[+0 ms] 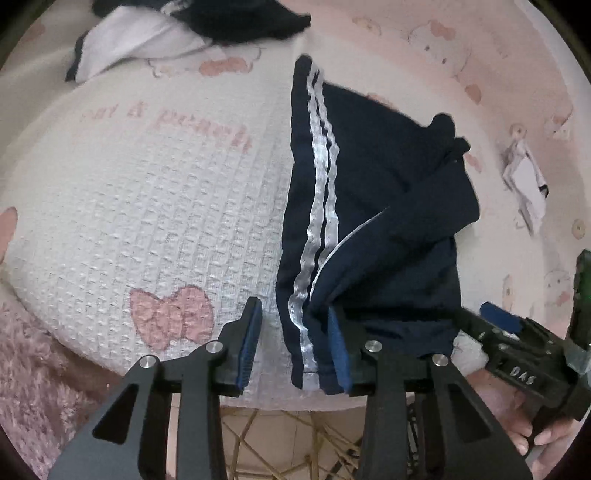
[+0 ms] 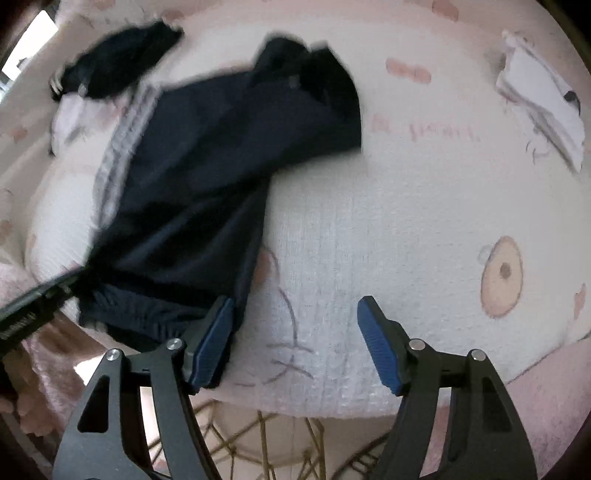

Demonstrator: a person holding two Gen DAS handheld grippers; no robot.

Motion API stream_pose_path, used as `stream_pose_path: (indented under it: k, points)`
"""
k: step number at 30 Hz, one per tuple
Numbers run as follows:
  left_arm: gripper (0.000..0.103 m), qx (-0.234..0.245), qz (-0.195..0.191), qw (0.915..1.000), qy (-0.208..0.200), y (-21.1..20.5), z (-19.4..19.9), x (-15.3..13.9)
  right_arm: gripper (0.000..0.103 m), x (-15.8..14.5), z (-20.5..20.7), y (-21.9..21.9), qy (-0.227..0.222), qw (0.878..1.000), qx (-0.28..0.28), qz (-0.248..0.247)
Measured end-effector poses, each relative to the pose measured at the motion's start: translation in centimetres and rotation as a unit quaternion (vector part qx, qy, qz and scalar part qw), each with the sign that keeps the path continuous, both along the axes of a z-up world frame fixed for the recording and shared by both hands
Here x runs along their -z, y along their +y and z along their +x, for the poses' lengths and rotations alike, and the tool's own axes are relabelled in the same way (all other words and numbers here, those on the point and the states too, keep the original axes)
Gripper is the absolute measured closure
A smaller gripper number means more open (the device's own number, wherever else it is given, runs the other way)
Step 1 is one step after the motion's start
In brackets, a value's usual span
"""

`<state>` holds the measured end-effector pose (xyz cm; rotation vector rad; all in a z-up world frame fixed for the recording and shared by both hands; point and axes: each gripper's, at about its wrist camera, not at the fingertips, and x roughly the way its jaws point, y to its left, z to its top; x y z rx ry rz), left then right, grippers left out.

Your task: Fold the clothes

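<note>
Smooth navy cloth shorts (image 1: 373, 192) with glossy white stripes (image 1: 317, 206) are laid on a waffle-textured cotton blanket (image 1: 177, 206).

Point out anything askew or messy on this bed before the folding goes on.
The navy shorts lie unevenly folded, with one flap slanting across the white stripes. Behind them a dark and white garment sits crumpled in a heap. A folded white item lies askew at the far right.
</note>
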<state>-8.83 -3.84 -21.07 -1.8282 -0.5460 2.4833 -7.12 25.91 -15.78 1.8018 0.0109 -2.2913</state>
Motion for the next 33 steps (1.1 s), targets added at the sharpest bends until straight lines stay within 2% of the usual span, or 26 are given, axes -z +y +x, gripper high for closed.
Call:
stream_pose_path:
  k: [2,4,5,6,8,12,16,19,22,25,31,33]
  points:
    - [0.065,0.013,0.012,0.9996,0.023,0.6,-0.1,-0.8,0.033,-1.0,0.2,0.0,0.019,0.999,-0.005,-0.033]
    - [0.065,0.024,0.004,0.9995,0.022,1.3,-0.4,-0.7,0.033,-1.0,0.3,-0.7,0.021,0.999,-0.021,-0.036]
    - [0.065,0.026,-0.006,0.9996,0.013,1.5,-0.5,-0.2,0.033,-0.8,0.3,-1.1,0.019,0.999,-0.031,-0.026]
    - [0.065,0.028,-0.017,0.9995,0.004,1.7,-0.6,0.3,0.033,0.0,0.4,-1.4,0.01,0.999,-0.039,0.012]
    - [0.065,0.009,-0.012,0.9998,-0.011,1.0,-0.6,1.2,0.032,1.5,0.3,-1.7,-0.009,0.996,-0.048,0.068]
    - [0.065,-0.026,0.016,0.9995,-0.01,-0.6,-0.7,1.1,0.032,1.1,0.3,0.6,-0.016,0.999,-0.012,0.037]
    - [0.067,-0.007,0.082,0.9965,-0.01,0.1,-0.7,1.0,0.033,-0.1,0.8,1.6,0.003,1.0,-0.006,-0.006]
    - [0.067,0.012,0.056,0.9982,-0.021,0.6,-0.5,1.5,0.033,1.1,1.0,1.4,-0.014,1.0,-0.018,0.018]
    - [0.067,0.001,0.055,0.9979,-0.034,0.1,-0.9,1.9,0.033,2.1,1.3,1.2,-0.03,0.998,-0.028,0.041]
    - [0.066,0.017,0.047,0.9987,-0.013,0.7,-2.4,0.7,0.033,1.6,1.5,2.9,-0.033,0.999,-0.004,0.034]
    - [0.067,0.053,0.031,0.9976,0.033,2.2,-5.3,-2.0,0.035,-1.9,-0.8,8.9,-0.016,0.996,0.079,-0.034]
    - [0.067,0.064,0.026,0.9965,0.048,2.6,-6.3,-2.8,0.035,-3.1,-3.3,10.9,-0.002,0.995,0.094,-0.015]
